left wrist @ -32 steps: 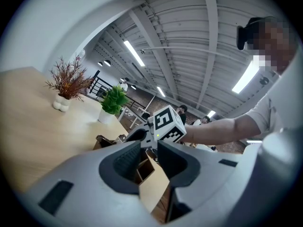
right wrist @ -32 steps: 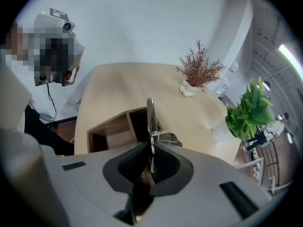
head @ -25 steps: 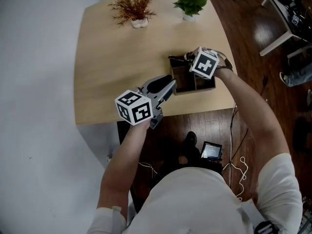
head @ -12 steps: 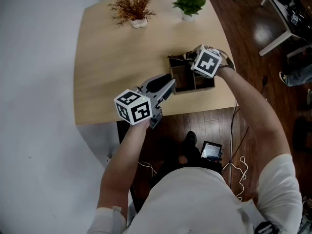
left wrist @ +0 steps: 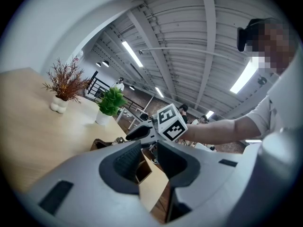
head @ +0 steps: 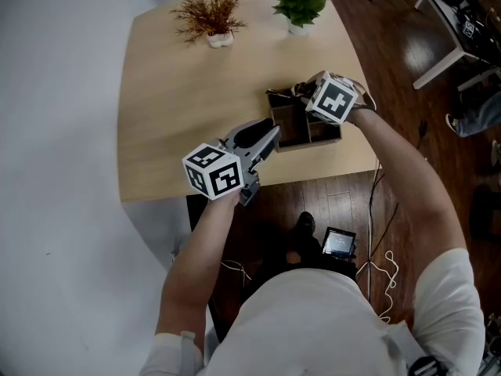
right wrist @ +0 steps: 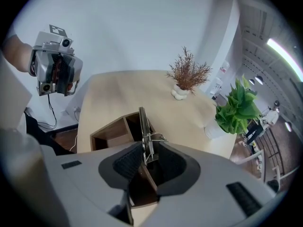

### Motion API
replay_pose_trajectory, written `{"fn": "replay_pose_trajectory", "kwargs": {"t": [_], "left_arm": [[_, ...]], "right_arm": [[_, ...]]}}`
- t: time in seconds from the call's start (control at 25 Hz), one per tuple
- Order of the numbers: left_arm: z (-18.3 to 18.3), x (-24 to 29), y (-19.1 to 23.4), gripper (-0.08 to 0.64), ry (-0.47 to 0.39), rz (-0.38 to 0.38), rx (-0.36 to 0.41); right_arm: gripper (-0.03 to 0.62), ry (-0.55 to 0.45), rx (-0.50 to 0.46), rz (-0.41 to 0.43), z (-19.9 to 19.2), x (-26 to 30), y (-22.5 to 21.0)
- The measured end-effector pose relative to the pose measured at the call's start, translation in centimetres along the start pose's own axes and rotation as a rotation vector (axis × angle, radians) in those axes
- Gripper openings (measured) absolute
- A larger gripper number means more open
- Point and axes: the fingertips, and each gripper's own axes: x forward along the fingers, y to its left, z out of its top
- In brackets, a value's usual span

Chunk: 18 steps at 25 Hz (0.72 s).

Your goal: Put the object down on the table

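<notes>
A dark wooden box (head: 288, 128) with open compartments appears to rest on the tan table (head: 180, 100) near its front right edge. My right gripper (head: 297, 93) reaches over the box's far side. In the right gripper view its jaws (right wrist: 150, 148) are shut on a thin upright wall of the box (right wrist: 111, 131), where a wire clip (right wrist: 150, 140) sits. My left gripper (head: 270, 136) hovers over the table's front edge, left of the box. Its jaws (left wrist: 147, 150) stand a narrow gap apart with nothing between them.
A dried reddish plant in a white pot (head: 211, 16) and a green potted plant (head: 299, 2) stand at the table's far end. Dark wood floor lies to the right and in front, with a small screen (head: 339, 243) and cables on it.
Almost nothing. The right gripper's marker cube has edged slightly to the right. The box and the left gripper stay where they were.
</notes>
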Motion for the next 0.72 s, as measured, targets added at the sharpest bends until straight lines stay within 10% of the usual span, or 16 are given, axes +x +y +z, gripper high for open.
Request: {"fn": "replay_pose_trajectory", "kwargs": {"t": [0.72], "left_arm": [[0.9,0.0,-0.7,0.084,-0.024,0.022,0.014]], "right_arm": [[0.084,-0.050,0.042,-0.052,0.4,-2.9,0.5]]}}
